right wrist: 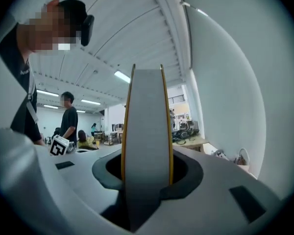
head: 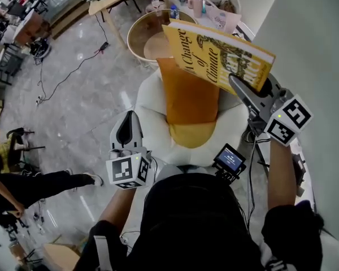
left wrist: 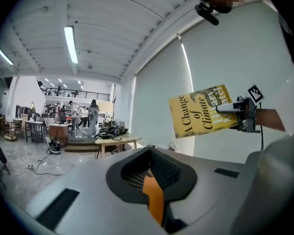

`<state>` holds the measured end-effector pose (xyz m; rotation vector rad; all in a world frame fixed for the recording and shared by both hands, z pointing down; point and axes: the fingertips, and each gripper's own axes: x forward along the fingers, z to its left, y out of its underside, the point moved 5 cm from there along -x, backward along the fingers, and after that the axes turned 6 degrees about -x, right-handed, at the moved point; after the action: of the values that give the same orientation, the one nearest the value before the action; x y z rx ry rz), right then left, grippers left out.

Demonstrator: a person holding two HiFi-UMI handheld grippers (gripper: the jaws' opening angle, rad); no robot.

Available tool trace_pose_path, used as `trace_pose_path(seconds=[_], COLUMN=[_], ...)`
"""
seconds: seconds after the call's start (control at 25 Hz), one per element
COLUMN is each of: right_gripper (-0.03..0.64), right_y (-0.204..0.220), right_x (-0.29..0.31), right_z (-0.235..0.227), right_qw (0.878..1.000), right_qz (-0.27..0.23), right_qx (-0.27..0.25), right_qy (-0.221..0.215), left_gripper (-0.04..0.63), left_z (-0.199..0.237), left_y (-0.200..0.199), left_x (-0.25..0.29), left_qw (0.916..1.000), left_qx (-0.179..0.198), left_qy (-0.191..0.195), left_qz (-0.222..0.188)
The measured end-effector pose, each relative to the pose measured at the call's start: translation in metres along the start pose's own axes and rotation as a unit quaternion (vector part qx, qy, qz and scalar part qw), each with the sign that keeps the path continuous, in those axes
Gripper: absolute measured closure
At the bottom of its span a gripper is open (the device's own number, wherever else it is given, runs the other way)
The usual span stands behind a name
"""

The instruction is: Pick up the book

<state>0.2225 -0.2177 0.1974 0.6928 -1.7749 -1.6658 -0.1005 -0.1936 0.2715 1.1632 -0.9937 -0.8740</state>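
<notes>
Book held clear above chair, edge clamped by right gripper fingers; left gripper fingers closed, empty

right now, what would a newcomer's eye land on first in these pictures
First, the yellow-covered book with black lettering, held high at the upper right of the head view and clamped near one edge in the right claw. Beneath it, the orange fabric cushion stands out against the rounded white armchair it lies on.

Orange cushion on white beanbag seat
</notes>
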Motion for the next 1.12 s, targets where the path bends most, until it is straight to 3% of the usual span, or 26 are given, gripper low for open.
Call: trace_pose_path(seconds=[0.24, 0.4, 0.56, 1.12], right_gripper=[0.466, 0.466, 0.465, 0.465], right_y=[-0.013, -0.033, -0.042, -0.036], right_x=[-0.036, -0.071, -0.072, -0.069], right_z=[0.017, 0.028, 0.039, 0.035], right_qw=[0.992, 0.986, 0.981, 0.974], right_qz=[-0.100, -0.141, -0.171, -0.202], right_qx=[0.070, 0.083, 0.087, 0.100], right_qy=[0.025, 0.023, 0.021, 0.029], left_gripper=[0.584, 0.584, 0.584, 0.584], left_z=[0.005, -0.018, -0.013, -0.019], left_y=[-0.007, -0.023, -0.028, -0.023], left_x=[-0.025, -0.045, -0.049, -0.036], left_qw=[1.0000, 0.9998, 0.9998, 0.9992], left_qx=[-0.001, -0.001, -0.009, -0.022], left_qy=[-0.007, -0.015, -0.017, -0.004], left_qz=[-0.006, -0.011, -0.010, -0.033])
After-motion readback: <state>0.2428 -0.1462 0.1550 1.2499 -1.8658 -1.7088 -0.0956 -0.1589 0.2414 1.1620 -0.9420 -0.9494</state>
